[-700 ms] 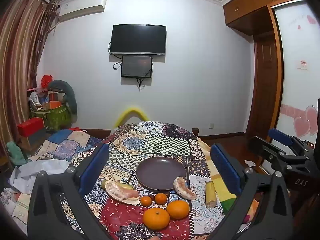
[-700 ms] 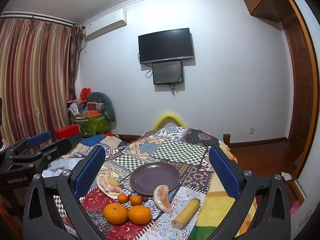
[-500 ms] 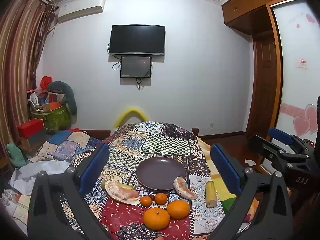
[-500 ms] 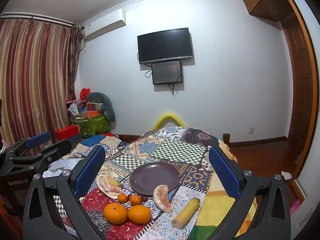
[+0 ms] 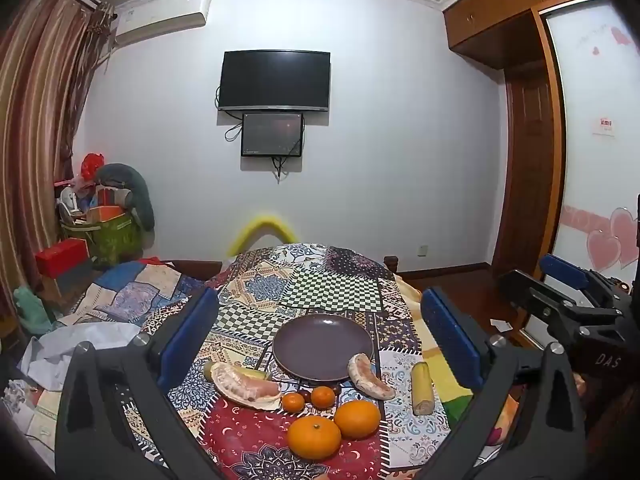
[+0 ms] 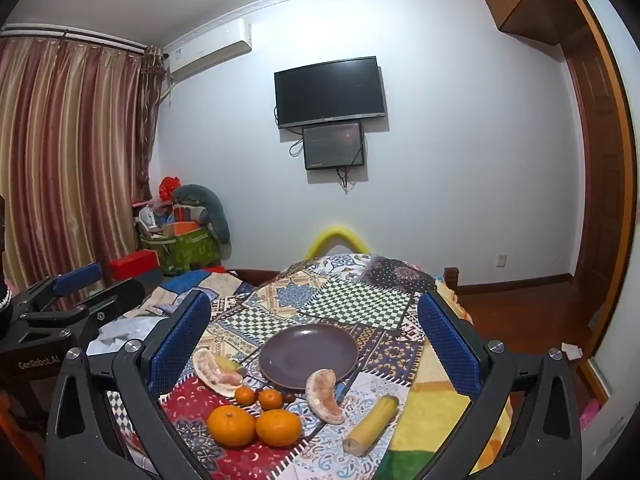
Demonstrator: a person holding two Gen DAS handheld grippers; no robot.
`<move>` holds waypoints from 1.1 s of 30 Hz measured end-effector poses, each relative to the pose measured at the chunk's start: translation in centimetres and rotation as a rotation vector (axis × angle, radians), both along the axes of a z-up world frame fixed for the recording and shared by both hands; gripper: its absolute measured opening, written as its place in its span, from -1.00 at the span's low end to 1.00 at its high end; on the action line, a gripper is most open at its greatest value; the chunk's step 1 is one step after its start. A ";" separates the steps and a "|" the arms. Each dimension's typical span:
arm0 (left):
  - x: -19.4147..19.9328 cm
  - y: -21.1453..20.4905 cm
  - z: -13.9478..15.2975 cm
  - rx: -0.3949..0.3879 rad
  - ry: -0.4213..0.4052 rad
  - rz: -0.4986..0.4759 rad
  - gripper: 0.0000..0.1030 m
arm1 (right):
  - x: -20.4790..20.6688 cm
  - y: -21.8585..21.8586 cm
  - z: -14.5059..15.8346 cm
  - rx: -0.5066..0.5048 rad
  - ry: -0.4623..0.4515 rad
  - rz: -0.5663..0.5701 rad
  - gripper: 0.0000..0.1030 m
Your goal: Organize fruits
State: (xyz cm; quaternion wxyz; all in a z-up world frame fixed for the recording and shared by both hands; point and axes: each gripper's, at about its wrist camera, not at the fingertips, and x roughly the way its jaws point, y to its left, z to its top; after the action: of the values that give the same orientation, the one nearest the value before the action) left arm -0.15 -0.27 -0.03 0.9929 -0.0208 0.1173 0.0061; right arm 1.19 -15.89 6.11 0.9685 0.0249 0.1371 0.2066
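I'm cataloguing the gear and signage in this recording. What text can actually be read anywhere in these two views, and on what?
"DAS": white letters on the body of the right hand-held gripper, seen from the left wrist view.
"GenRobot.AI": on the body of the left hand-held gripper, seen from the right wrist view.
Red and white notice on the wardrobe door: too small to read.
Air conditioner label: too blurred to read.

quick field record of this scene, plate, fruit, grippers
surface: patchwork cloth
plate: purple, empty
big oranges: two, touching, nearest camera
small oranges: two, near the plate
pomelo pieces: one left of plate, one against its front rim
corn: right
left gripper: open
right gripper: open
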 end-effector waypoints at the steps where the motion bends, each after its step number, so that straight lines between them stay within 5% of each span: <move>1: 0.0 0.0 0.0 0.000 0.001 0.000 0.99 | 0.0 0.0 0.0 0.001 0.000 0.000 1.00; 33: 0.2 0.4 -0.2 -0.008 0.003 0.008 0.99 | 0.3 -0.4 0.0 0.002 0.000 -0.002 1.00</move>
State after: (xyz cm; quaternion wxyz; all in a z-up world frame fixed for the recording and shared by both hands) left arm 0.04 0.17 -0.19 0.9926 -0.0253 0.1187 0.0095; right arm 1.53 -16.30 6.06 0.9686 0.0262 0.1368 0.2057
